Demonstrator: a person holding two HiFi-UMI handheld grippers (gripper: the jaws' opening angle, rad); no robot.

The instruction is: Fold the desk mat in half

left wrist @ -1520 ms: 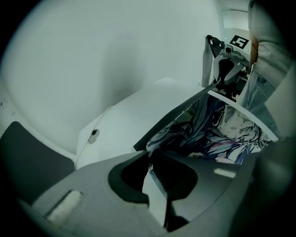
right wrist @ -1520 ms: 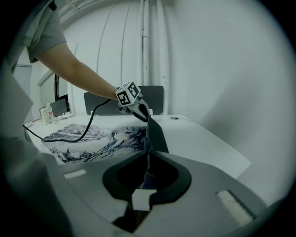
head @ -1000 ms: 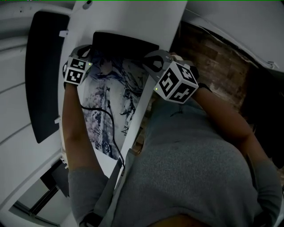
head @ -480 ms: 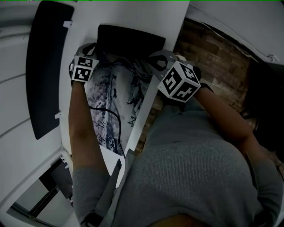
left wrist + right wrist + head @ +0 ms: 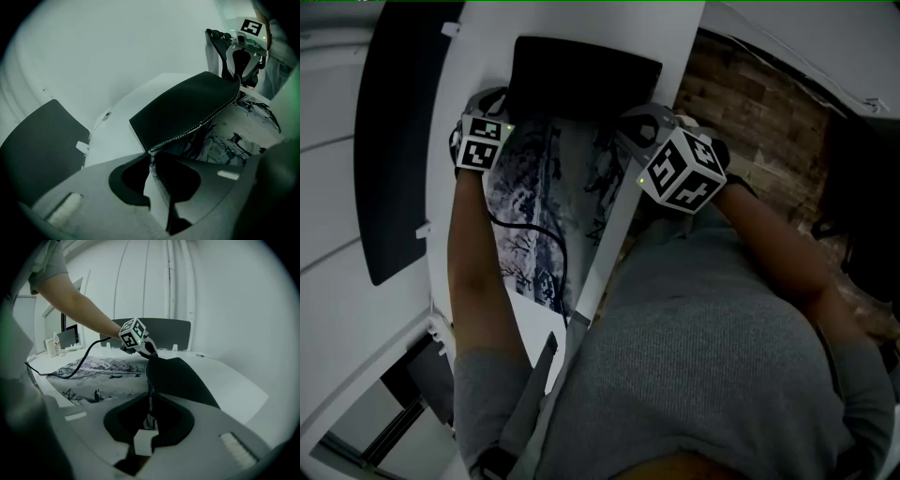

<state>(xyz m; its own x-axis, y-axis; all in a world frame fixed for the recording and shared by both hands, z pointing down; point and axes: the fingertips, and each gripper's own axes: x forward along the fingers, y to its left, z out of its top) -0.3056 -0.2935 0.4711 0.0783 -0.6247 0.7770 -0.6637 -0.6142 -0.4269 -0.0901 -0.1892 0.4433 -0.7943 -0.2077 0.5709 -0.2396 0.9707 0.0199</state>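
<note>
The desk mat [image 5: 546, 211] lies on the white table [image 5: 591, 26], its ink-print face up. Its far end is lifted and turned over, showing the black underside [image 5: 584, 75] [image 5: 187, 110] [image 5: 177, 376]. My left gripper [image 5: 499, 111] [image 5: 151, 157] is shut on one corner of that raised end, beside the stitched edge. At the other corner my right gripper [image 5: 630, 127] [image 5: 150, 404] is shut on the mat too. Each gripper shows in the other's view: the right one [image 5: 240, 51], the left one [image 5: 140, 345].
A black cable [image 5: 534, 234] [image 5: 70, 369] trails from the left gripper across the print. A dark divider panel [image 5: 398, 141] [image 5: 37, 136] stands beyond the table's far edge. Small bottles [image 5: 54, 345] stand at one table end. Brick-pattern floor [image 5: 750, 103] lies off the table's right edge.
Both grippers have shifted up and slightly right in the head view, taking the mat's raised end with them. More of the black underside shows now.
</note>
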